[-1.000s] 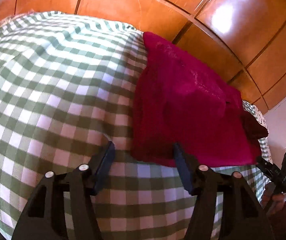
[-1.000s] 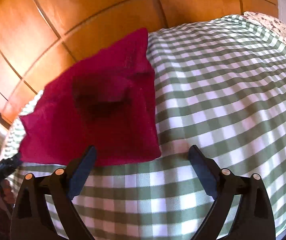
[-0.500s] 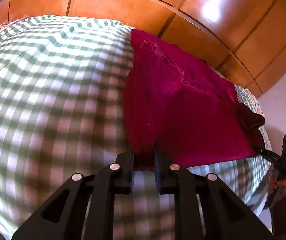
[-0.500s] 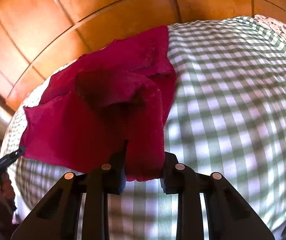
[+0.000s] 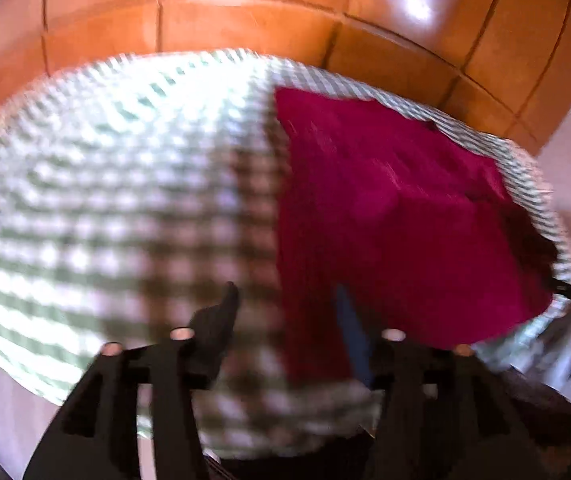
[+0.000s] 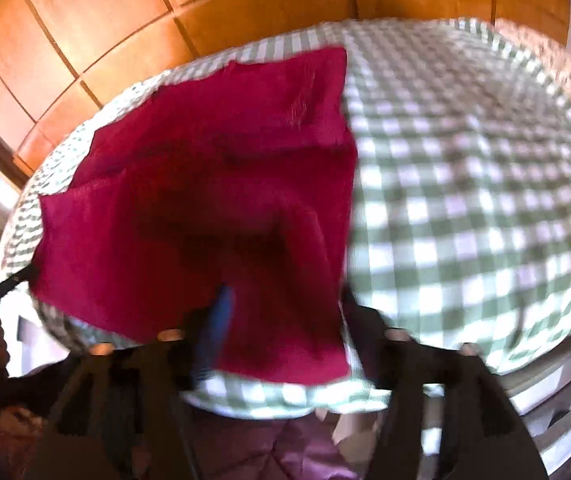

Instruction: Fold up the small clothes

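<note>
Half a second before, both grippers were clenched on the near edge of the crimson knitted garment (image 5: 385,208); now the left gripper (image 5: 285,312) and right gripper (image 6: 281,312) were opening, released, with the cloth's edge between the jaws. It lay on the green-white checked bedsheet (image 6: 465,200). Only the right view showed purple trousers (image 6: 285,452) below.

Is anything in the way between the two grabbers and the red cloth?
No, nothing visible. The red cloth lies alone on the checked cover. Its near edge already sits between the opening jaws of the left gripper and the right gripper.
</note>
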`<state>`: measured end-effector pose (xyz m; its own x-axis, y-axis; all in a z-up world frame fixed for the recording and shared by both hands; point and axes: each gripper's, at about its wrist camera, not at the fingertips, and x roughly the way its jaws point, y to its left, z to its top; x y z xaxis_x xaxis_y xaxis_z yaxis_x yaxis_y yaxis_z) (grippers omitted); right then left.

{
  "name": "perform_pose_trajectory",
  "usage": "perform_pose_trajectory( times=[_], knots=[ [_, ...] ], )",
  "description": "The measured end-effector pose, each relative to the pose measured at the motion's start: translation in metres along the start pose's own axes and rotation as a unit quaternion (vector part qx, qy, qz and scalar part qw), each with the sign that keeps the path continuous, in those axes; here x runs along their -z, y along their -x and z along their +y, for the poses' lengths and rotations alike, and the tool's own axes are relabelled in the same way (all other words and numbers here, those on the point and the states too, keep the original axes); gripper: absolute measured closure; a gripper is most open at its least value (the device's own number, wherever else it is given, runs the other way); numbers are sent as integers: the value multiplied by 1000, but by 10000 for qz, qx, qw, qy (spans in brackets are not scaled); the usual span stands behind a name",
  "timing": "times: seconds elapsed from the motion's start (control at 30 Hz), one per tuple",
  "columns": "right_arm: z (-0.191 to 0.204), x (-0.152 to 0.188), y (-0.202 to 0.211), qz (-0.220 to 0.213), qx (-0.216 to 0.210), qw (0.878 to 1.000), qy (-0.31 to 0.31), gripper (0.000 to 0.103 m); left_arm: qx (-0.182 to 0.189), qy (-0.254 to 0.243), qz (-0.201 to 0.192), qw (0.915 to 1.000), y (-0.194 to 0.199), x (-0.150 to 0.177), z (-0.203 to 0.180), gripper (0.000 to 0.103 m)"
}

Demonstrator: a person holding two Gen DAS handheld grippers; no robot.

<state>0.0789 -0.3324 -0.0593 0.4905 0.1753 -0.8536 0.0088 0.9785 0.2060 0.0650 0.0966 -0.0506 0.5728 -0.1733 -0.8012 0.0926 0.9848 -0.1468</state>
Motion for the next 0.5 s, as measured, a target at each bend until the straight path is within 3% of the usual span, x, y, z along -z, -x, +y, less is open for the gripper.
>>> perform_pose_trajectory(
  times=[0.07, 0.1, 0.13, 0.33, 0.5],
  knots=[
    [12, -7, -1, -195, 283, 9990, 301, 34, -362, -18, -62, 9993, -6, -12, -1, 48],
    [17, -10, -3, -277, 466, 9975, 444, 25, -463, 14, -80, 9989, -9, -18, 1, 47],
    [23, -13, -6, -373, 635, 9957, 567, 22, -513, 30, -114, 9986, -12, -22, 0, 46],
    [42, -28, -28, -536, 1105, 9851, 1202, 22, -700, -118, -163, 9973, -30, -33, -11, 42],
    [28, -56, -40, -693, 998, 9906, 636, 22, -788, -242, -191, 9964, -35, -35, -20, 42]
  ],
)
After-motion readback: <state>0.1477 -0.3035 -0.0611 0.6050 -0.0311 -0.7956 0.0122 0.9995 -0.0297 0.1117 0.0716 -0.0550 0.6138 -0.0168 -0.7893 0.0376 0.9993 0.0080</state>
